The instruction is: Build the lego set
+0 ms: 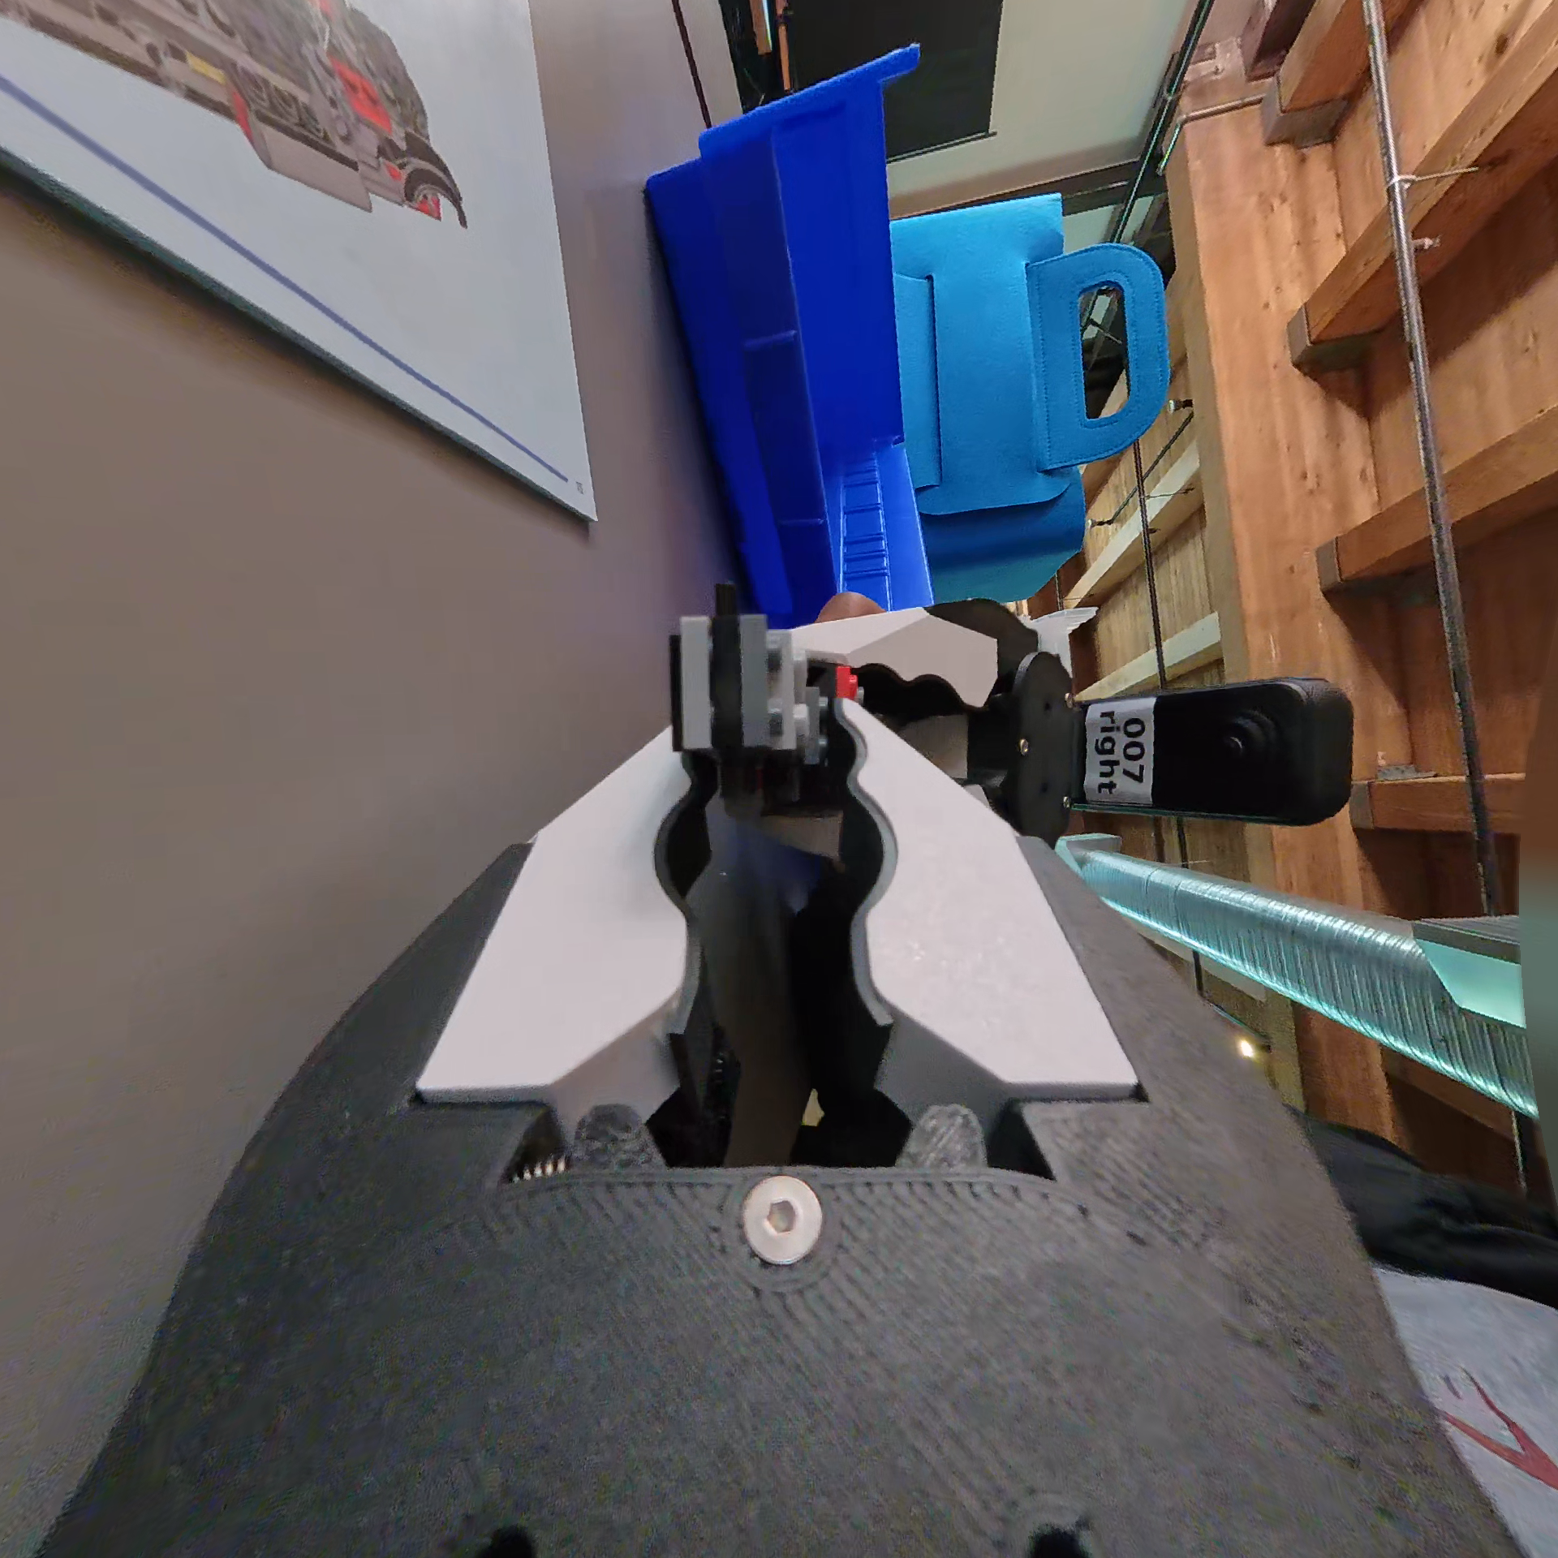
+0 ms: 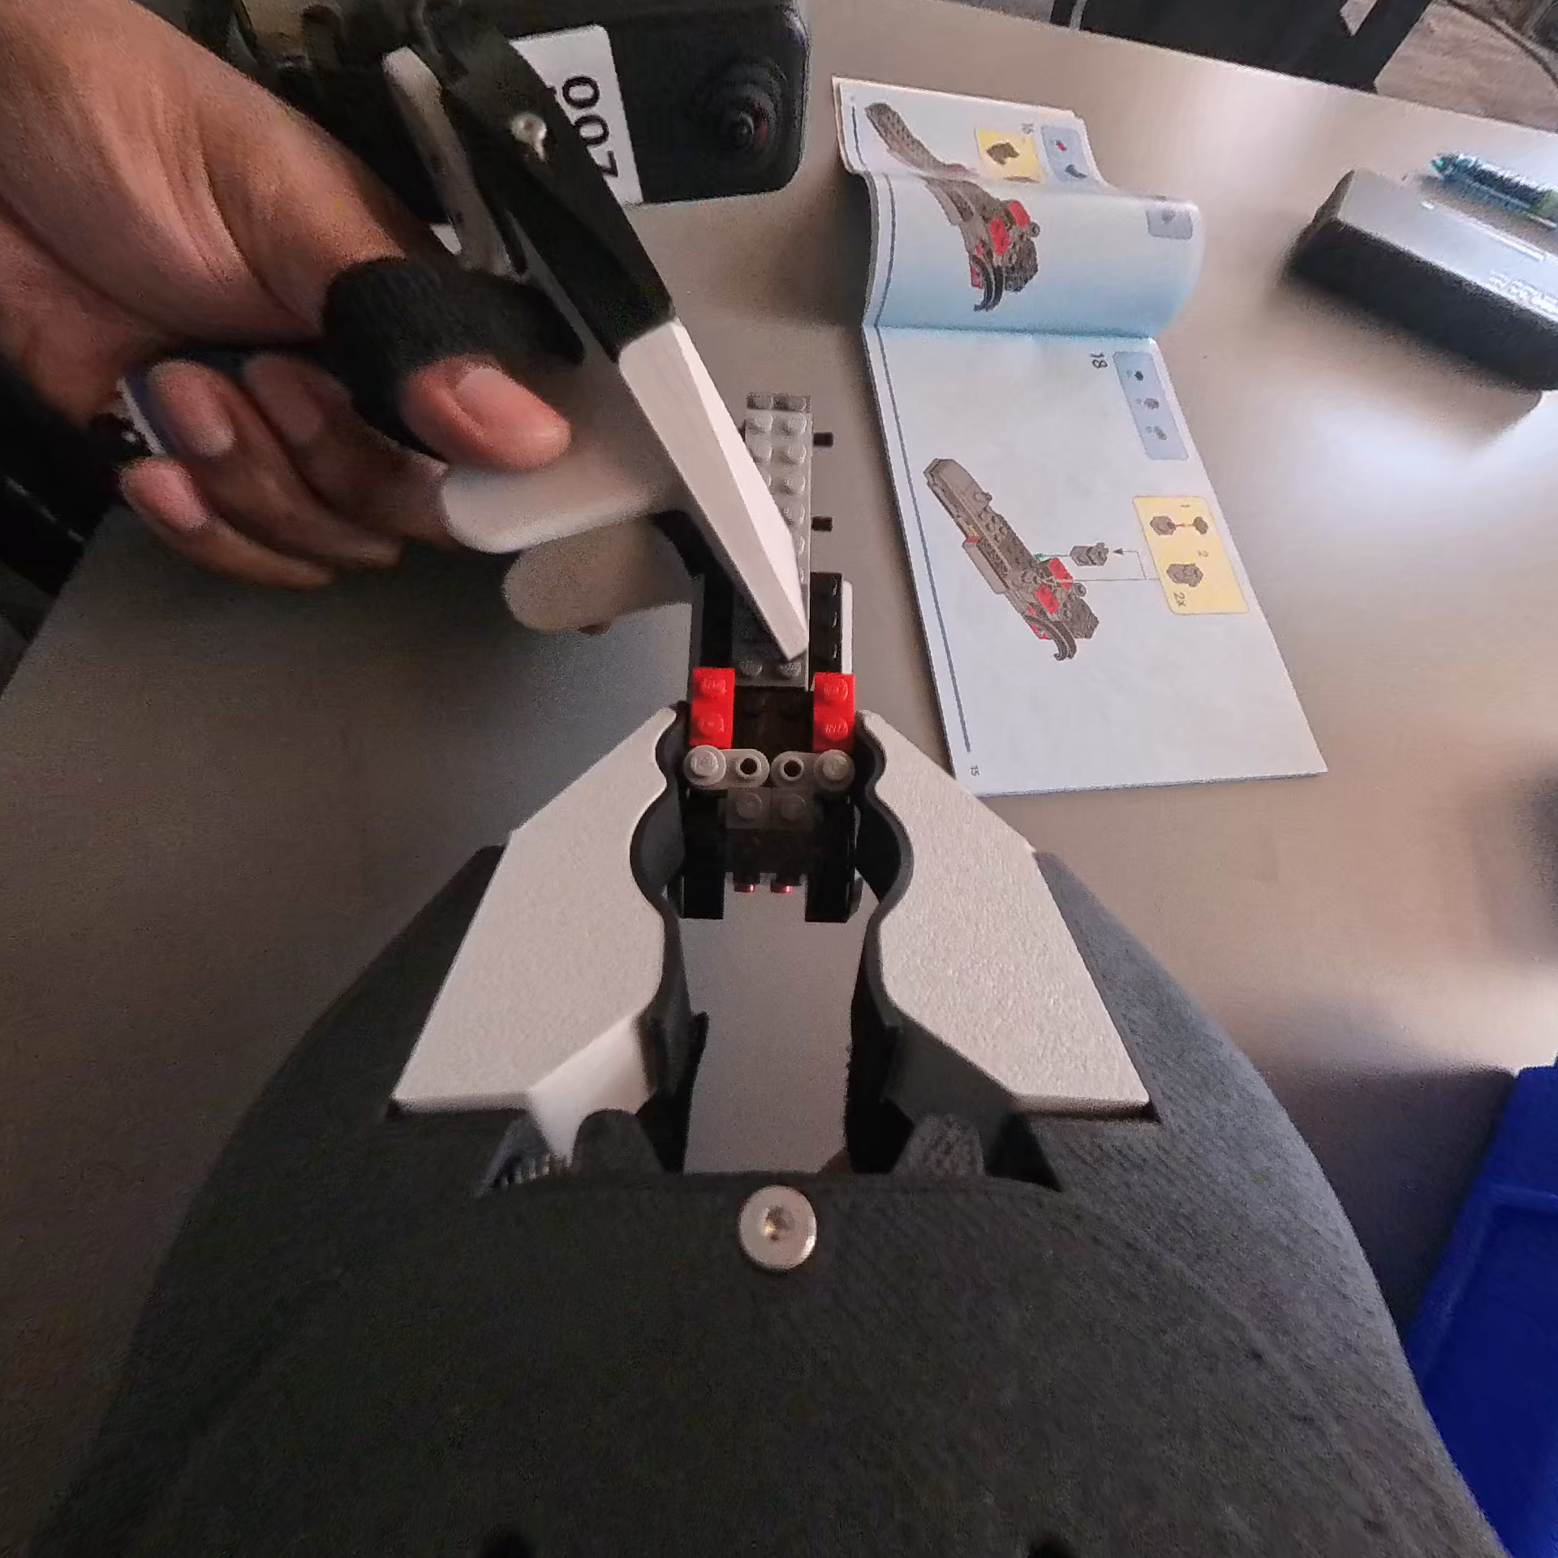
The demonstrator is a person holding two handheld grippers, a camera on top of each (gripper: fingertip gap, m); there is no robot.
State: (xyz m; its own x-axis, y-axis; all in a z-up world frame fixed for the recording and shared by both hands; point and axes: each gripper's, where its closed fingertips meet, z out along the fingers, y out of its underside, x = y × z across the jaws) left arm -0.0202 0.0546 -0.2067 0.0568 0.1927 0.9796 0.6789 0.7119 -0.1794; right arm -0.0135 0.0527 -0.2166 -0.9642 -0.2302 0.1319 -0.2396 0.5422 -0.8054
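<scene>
The right gripper point(image 2: 769, 750) was clamped on the near end of the lego model point(image 2: 771, 792), which reached ahead over the table point(image 2: 253, 801). The left gripper point(image 1: 763, 742) pinched the same model farther along, an instruction booklet point(image 2: 1096, 539) right of both.

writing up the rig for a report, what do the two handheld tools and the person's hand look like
Both tools match: a rough black printed body with a silver screw in the middle, and two white wedge fingers with wavy black inner pads. That goes for the left tool and the right tool. Each carries a black camera bearing a white label. The hand on the left tool wears a black fabric sleeve on one finger.
</scene>
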